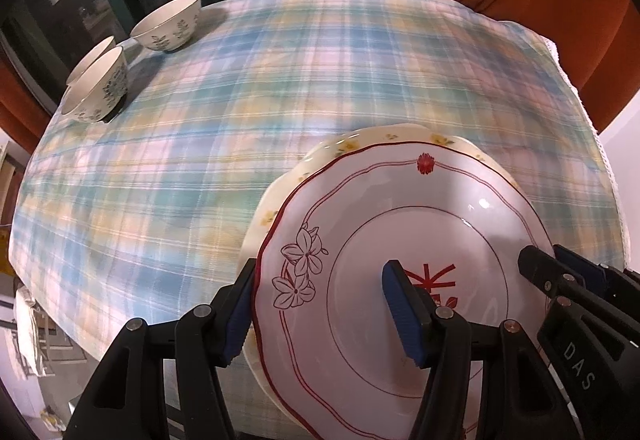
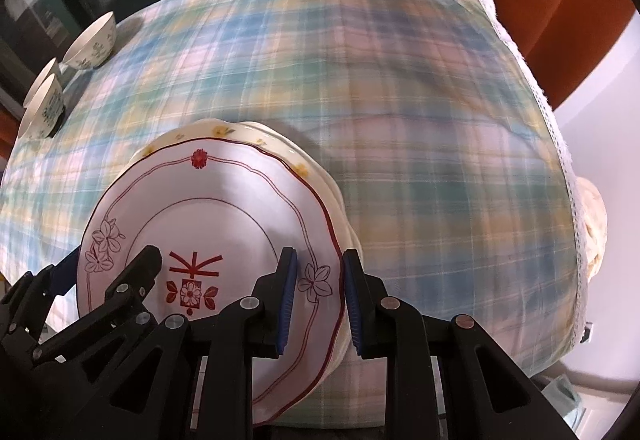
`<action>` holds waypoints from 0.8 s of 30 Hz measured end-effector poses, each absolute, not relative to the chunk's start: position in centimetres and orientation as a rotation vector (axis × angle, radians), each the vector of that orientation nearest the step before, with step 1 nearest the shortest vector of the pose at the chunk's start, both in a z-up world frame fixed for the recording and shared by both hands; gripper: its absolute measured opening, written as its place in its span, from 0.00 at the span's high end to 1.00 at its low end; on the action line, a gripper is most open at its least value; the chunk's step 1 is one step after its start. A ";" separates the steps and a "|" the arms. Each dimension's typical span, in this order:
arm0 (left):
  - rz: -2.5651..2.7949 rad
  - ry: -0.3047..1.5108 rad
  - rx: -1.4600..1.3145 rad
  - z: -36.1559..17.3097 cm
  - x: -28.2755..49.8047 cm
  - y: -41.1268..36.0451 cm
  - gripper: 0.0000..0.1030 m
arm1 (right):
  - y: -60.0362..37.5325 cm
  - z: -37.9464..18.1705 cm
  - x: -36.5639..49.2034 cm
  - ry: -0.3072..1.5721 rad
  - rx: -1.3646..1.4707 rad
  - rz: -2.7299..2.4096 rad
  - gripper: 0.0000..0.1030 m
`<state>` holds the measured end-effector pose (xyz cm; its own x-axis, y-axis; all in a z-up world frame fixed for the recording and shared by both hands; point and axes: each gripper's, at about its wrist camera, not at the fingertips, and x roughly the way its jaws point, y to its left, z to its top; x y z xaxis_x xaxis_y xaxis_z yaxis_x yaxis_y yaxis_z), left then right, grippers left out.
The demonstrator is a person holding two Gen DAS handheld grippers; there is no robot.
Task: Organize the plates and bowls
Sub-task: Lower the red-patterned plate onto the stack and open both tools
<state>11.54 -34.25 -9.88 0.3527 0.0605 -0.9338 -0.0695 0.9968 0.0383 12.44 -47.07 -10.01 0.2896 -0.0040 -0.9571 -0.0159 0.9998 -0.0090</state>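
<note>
Before you, a white plate with red rim lines and flower outlines [image 1: 400, 240] sits stacked on a cream plate with yellow blossoms [image 1: 360, 143] at the plaid table's near edge; three leaf-patterned bowls [image 1: 170, 25] stand far left, two of them nested.

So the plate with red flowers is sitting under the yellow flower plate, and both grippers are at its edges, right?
Not quite: the red-flower plate sits on top of the yellow-flower plate, as the left wrist view shows. The left gripper and right gripper are indeed at its edges.
</note>
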 end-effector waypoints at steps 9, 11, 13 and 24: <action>0.113 1.201 0.040 -10.3 11.8 -34.6 0.34 | -46.4 -10.1 12.8 1.266 -0.048 0.016 0.74; 0.112 1.200 0.037 -10.3 11.8 -34.6 0.33 | -46.3 -10.1 12.8 1.267 -0.053 0.018 0.74; 0.109 1.201 0.035 -10.3 11.8 -34.5 0.32 | -46.4 -10.1 12.8 1.266 -0.054 0.019 0.74; 0.085 1.219 -0.024 -10.2 11.5 -33.0 0.25 | -46.4 -9.7 12.8 1.264 -0.035 0.031 0.62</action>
